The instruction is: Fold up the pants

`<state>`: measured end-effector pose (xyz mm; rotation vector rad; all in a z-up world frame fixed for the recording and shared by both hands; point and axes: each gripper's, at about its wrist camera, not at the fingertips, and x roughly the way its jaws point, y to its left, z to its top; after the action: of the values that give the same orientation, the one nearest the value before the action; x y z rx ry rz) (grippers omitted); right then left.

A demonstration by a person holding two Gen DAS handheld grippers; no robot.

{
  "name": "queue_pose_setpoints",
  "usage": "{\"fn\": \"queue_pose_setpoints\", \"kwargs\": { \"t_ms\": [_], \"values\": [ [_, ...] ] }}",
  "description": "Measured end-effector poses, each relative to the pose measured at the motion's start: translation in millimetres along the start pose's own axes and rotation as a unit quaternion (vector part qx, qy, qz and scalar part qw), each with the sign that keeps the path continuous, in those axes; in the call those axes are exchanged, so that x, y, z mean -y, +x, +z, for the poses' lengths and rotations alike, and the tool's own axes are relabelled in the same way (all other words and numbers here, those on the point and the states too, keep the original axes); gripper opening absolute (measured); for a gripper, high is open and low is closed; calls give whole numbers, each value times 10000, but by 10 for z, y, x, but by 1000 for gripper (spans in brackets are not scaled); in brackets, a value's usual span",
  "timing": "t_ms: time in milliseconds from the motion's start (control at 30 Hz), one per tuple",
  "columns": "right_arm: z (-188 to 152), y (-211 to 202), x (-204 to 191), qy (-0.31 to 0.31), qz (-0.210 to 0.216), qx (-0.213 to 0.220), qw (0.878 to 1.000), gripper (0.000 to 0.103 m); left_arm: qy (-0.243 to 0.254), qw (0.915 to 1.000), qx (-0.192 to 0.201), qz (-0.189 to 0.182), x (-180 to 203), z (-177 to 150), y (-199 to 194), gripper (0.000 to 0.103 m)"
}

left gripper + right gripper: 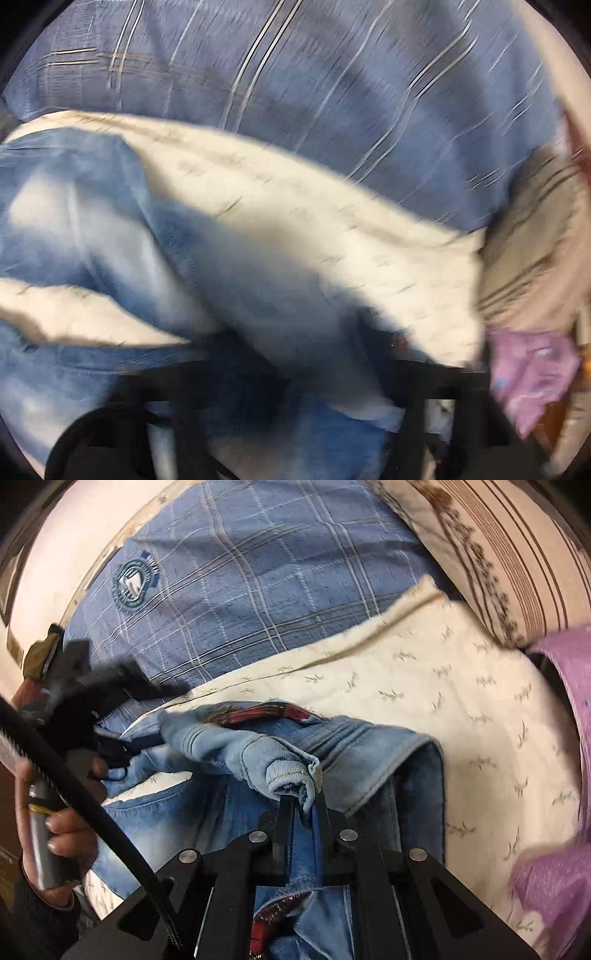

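In the right wrist view the right gripper (303, 797) sits at lower centre, its two black fingers (285, 812) drawn together and clamped on a rolled hem of the pants (229, 738). The light blue denim spreads from that pinch toward the left and centre of the frame, with a red plaid lining showing at the middle and again at the bottom edge. The pants lie on a cream blanket (461, 709) over a blue checked bedspread (258, 583) that fills the upper centre.

At the left edge the left gripper (110, 749), held by a hand (62, 834), reaches into the denim; it is blurred there. In the left wrist view, denim fills the lower left and passes between its dark fingers (184, 413), which appear closed on the cloth, though blur hides the tips.
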<state>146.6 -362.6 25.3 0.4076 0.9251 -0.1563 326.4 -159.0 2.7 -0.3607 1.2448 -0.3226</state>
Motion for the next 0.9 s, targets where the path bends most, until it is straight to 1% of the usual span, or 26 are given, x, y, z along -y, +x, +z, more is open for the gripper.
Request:
{"fn": "queue_pose_setpoints", "kwargs": {
  "t_ms": [33,67,100,133,167,200,233,267,333,367,400,433,467,500,533,567,600,633,667,700,733,800,833,867,900],
  "values": [
    [4,7,12,-6,2,-19,10000,8,13,9999,-97,59,16,-29,54,15],
    [14,33,19,-17,-48,-52,10000,8,7,10000,-22,86,27,-88,30,13],
    [10,42,41,13,-117,-69,9999,8,3,9999,141,38,48,-150,-46,12],
    [8,43,66,53,-119,-79,9999,8,22,9997,262,-5,72,-202,-123,11],
    [11,11,86,90,-77,-19,9999,8,83,9988,477,-123,99,-307,-276,11],
    [16,-55,105,115,-34,107,9999,8,119,9973,666,-289,110,-432,-431,11],
    [26,-172,117,137,44,319,9994,8,129,9961,769,-412,88,-562,-559,11],
    [26,-297,115,129,118,517,9985,8,160,9956,802,-452,58,-713,-644,11],
    [-36,-479,109,108,143,770,9969,10,272,9955,772,-473,38,-950,-708,11],
    [-96,-514,119,139,131,778,9968,11,351,9957,745,-425,28,-1100,-682,11],
    [-185,-516,141,208,86,710,9972,14,506,9963,642,-258,18,-1249,-585,12],
    [-301,-461,171,289,-3,513,9983,18,608,9967,522,-129,11,-1325,-483,12],
    [-397,-383,193,319,-114,292,9990,20,600,9978,274,68,-43,-1413,-275,12],
    [-486,-303,209,332,-213,68,9992,22,506,9986,82,122,-99,-1458,-137,12],
    [-554,-276,220,382,-306,-71,9988,28,443,9990,11,83,-126,-1453,-82,12],
    [-601,-321,230,455,-311,-28,9985,41,373,9993,25,4,-156,-1458,-56,13],
    [-653,-405,249,567,-238,120,9980,54,300,9995,86,-80,-173,-1446,-77,13],
    [-724,-512,290,746,-154,301,9966,84,256,9994,119,-181,-175,-1421,-109,14],
    [-787,-590,330,919,-66,437,9948,90,243,9993,128,-243,-173,-1403,-117,16],
    [-851,-650,367,1084,56,537,9926,90,242,9993,119,-263,-167,-1377,-125,18],
    [-916,-686,410,1222,284,546,9906,87,239,9993,96,-254,-159,-1351,-125,19],
    [-986,-674,463,1432,760,458,9857,85,233,9993,112,-265,-176,-1344,-120,25],
    [-987,-637,465,1457,880,384,9847,83,231,9993,116,-254,-187,-1349,-128,25],
    [-976,-580,417,1452,899,313,9848,79,224,9994,111,-239,-192,-1350,-109,26],
    [-965,-528,398,1435,787,242,9862,78,220,9994,101,-255,-198,-1350,-92,26]
  ]
}}
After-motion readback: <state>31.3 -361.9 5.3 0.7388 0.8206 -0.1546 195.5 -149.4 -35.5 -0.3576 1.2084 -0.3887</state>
